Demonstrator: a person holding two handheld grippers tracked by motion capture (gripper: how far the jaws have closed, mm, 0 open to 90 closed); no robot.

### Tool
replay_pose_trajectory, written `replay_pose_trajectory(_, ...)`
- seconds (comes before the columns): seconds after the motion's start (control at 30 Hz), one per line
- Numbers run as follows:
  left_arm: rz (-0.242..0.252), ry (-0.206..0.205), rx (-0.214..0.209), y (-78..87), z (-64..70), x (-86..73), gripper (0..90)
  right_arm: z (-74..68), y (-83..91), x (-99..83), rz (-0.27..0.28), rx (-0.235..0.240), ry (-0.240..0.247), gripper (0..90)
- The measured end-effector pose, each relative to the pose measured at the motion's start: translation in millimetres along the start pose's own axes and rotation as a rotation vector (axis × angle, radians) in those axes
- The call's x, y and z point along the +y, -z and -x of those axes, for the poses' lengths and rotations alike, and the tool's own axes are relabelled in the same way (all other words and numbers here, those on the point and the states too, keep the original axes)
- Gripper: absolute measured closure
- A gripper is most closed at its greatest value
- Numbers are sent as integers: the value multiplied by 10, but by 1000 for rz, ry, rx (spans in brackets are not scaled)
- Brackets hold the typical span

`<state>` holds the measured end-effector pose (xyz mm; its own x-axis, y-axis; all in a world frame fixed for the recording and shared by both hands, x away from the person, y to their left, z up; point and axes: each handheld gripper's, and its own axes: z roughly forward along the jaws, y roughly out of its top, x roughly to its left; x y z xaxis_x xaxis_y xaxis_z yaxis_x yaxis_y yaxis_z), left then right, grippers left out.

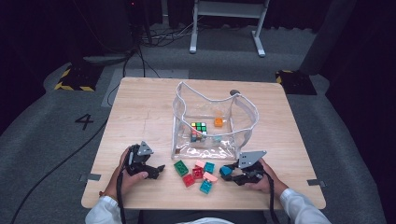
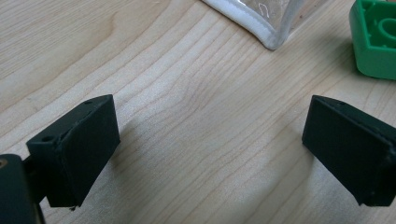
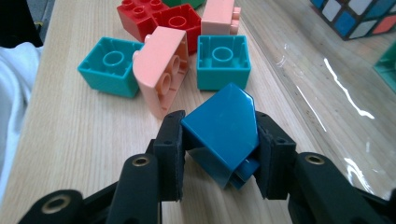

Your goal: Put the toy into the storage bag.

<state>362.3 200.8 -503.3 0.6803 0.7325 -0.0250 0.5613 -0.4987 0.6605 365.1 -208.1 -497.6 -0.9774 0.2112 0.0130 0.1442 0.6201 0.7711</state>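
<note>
One blue block point(image 3: 222, 133) between right fingers point(image 3: 170, 154).

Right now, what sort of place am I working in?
Probably a lab or data-recording studio, not a home: a pale wooden table stands on grey carpet with a number 4 floor marking, yellow-black hazard-striped blocks and loose black cables against dark surroundings.
</note>
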Motion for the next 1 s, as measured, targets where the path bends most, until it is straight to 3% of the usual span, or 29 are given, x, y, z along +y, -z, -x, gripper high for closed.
replay_pose_trajectory(0.1, -1, 2, -1, 0, 2, -1, 41, 11, 78, -38, -10, -17, 18, 595)
replay_pose_trajectory(0.2, 0, 0, 1, -1, 1, 0, 41, 39, 202, -109, -8, -42, 4, 595)
replay_pose_trajectory(0.67, 0, 1, -1, -1, 0, 0, 41, 302, 712, -259, 55, -185, -109, 595)
replay_pose_trajectory(0.7, 0, 1, 0, -1, 0, 0, 41, 319, 749, -264, 58, -196, -127, 595)
replay_pose_trajectory(1.0, 0, 1, 0, -1, 0, 0, 41, 555, 1097, -178, 108, -308, -136, 596)
